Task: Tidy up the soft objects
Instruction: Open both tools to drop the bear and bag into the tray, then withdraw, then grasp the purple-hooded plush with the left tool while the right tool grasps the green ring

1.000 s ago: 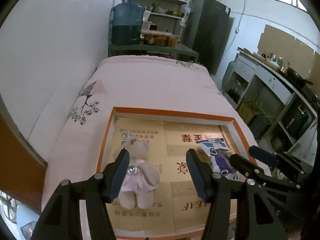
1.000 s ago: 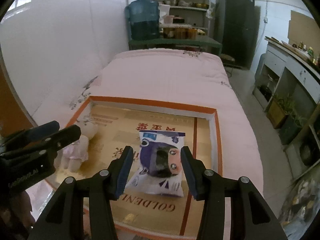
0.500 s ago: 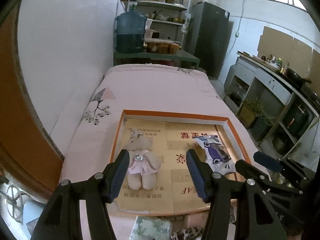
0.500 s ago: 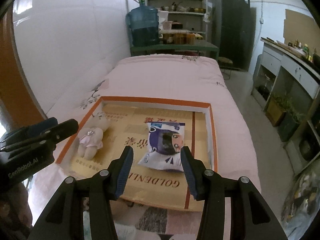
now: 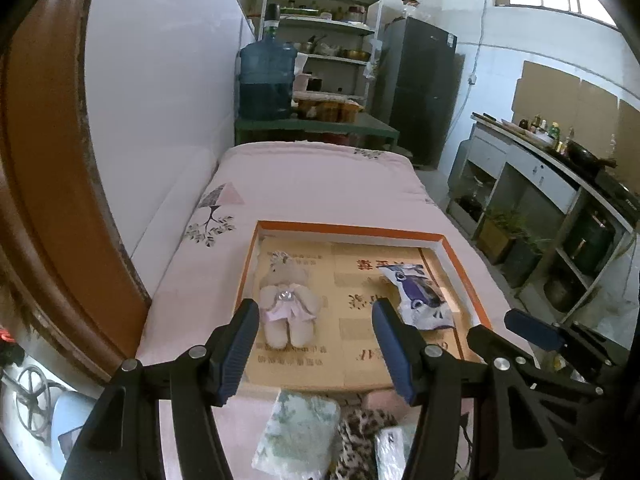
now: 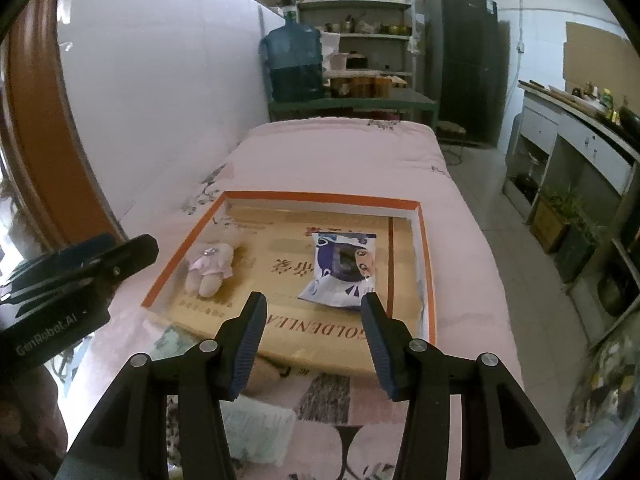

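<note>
Left wrist view: we find the left gripper [image 5: 314, 316] open and empty, the right gripper [image 6: 312, 310] likewise; plush bear [image 5: 286, 308] and packet [image 6: 344, 268] lie apart in the tray [image 5: 348, 231].

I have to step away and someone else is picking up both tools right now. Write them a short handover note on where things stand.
Left tool: open, empty, pulled back to the near edge of the shallow orange-rimmed cardboard tray.
Right tool: open, empty, likewise short of the tray.
In the tray: small beige plush bear in a pink dress on the left, blue-and-white soft packet on the right, apart from each other.
Done: those two appear placed.
Left: pale green folded cloth, leopard-print fabric and a white soft piece lie on the pink quilt in front of the tray, probably next.
</note>
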A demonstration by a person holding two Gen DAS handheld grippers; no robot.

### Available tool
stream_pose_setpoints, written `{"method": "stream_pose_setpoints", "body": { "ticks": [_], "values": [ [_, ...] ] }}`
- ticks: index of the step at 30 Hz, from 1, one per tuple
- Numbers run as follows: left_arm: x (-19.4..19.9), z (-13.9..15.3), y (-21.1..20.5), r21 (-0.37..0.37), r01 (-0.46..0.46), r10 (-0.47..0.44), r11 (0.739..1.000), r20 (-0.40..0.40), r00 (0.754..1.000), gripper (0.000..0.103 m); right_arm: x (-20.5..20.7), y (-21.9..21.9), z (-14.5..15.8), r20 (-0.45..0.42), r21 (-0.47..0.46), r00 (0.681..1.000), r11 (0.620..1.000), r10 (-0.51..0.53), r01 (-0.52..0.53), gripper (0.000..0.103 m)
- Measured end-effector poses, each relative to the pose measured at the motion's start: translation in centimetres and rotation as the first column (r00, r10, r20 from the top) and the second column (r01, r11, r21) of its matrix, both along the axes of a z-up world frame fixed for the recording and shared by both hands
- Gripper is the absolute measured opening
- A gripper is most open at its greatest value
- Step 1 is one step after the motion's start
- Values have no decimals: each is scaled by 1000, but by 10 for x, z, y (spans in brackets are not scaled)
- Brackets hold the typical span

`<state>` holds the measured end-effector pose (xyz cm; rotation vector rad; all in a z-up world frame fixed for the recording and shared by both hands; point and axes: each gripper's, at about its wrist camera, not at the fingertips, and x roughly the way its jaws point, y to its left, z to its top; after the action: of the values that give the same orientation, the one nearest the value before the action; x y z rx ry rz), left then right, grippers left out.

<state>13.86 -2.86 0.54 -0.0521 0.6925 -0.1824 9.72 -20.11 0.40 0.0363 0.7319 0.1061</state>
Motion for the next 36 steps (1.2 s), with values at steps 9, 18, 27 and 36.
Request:
{"method": "stream_pose_setpoints", "body": {
  "ticks": [9,18,27,36],
  "values": [
    [-32,3,-1,18,7,-8,1000,26,1000,59,-36,1,7,29,-2,999,1000,-17,17,51],
    [-62,1,1,10,14,-14,1000,39,999,58,-67,-1,11,58,-4,998,999,-33,34,51],
    [-86,1,10,-5,11,-10,1000,62,998,58,-96,-3,8,61,12,998,999,-35,34,51],
    [-109,-7,16,-1,11,-11,1000,67,998,58,-128,6,0,62,12,998,1000,-3,3,51]
  ]
}}
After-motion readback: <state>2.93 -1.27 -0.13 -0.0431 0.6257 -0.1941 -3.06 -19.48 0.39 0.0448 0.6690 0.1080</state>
